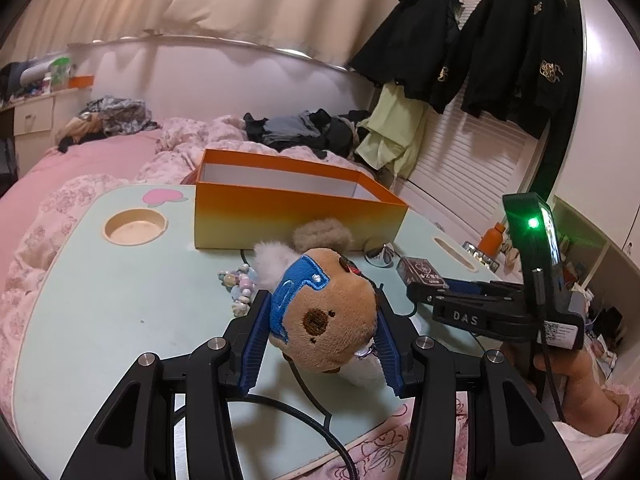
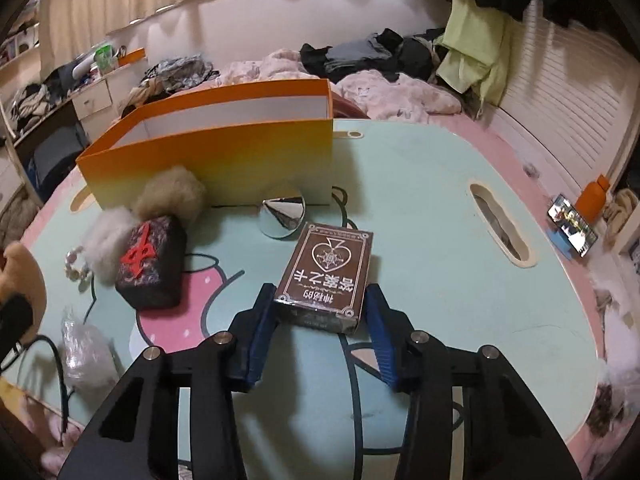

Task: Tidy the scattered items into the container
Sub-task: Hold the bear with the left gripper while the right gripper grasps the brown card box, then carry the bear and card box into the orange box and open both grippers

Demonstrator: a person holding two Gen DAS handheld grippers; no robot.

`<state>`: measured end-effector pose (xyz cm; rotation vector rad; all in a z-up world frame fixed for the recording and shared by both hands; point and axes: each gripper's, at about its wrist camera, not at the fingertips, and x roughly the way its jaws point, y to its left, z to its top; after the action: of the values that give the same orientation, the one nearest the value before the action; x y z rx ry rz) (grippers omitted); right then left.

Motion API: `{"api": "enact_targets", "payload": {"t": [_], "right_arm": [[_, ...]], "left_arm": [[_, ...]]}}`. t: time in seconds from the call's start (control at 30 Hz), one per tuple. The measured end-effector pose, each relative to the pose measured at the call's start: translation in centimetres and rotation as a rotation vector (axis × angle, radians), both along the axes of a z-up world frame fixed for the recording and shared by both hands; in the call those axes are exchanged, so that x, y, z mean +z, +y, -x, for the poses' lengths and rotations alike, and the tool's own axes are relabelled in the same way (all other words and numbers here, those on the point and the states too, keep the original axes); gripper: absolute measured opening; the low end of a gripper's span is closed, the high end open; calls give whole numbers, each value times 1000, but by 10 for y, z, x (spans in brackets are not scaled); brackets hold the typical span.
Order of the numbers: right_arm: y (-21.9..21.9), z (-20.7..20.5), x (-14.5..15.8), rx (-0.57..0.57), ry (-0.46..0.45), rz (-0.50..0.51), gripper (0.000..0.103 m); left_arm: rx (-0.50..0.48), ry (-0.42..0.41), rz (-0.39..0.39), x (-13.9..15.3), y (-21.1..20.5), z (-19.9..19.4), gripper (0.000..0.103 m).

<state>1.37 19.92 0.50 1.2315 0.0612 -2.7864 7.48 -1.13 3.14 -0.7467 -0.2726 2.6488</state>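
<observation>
Progress was near zero: orange box (image 1: 296, 208) on the table (image 1: 120, 304) looked empty. Left claw (image 1: 320, 340) gripped the plush toy (image 1: 328, 312); right claw (image 2: 320, 320) pinched the card pack (image 2: 326, 276). Mirror (image 2: 282, 212), pompoms (image 2: 172, 196), bracelet (image 1: 240, 284) and mahjong block (image 2: 154, 264) remained loose.

The orange box (image 1: 296, 208) hides its own floor behind the near wall in both views. The plush toy's (image 1: 328, 312) lower body is covered by the left gripper's pads, and the right wrist view cuts it off at the left edge. The bead bracelet (image 1: 240, 284) is partly behind the toy. The card box's (image 2: 328, 276) near end sits between the right gripper's fingers; whether they press it is unclear
</observation>
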Motion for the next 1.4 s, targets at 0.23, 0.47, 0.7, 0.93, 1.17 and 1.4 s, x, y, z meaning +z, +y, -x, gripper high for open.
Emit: {"api": "enact_targets", "payload": {"t": [0.23,0.47,0.7,0.93,1.17,1.4], "right_arm": [[-3,-13,14,36,84,9,45],[-18,-15,27,100,119,-6,45],[-26,3,50,148,133,33,45],[-34,46,79,139,160,29,45],[-46,91,83,122,131,3,45],[-51,117,74,107,106,-26,46]], "left_arm": [[1,0,7,0,-1,0,47],[12,-7,23,7,-5,6,47],[80,-7,47,40,-22,42,47],[84,-69,90,68,-25,112,47],[110,-147,127,60,-18,172,47],[114,-230,180,41,-4,200,57]]}}
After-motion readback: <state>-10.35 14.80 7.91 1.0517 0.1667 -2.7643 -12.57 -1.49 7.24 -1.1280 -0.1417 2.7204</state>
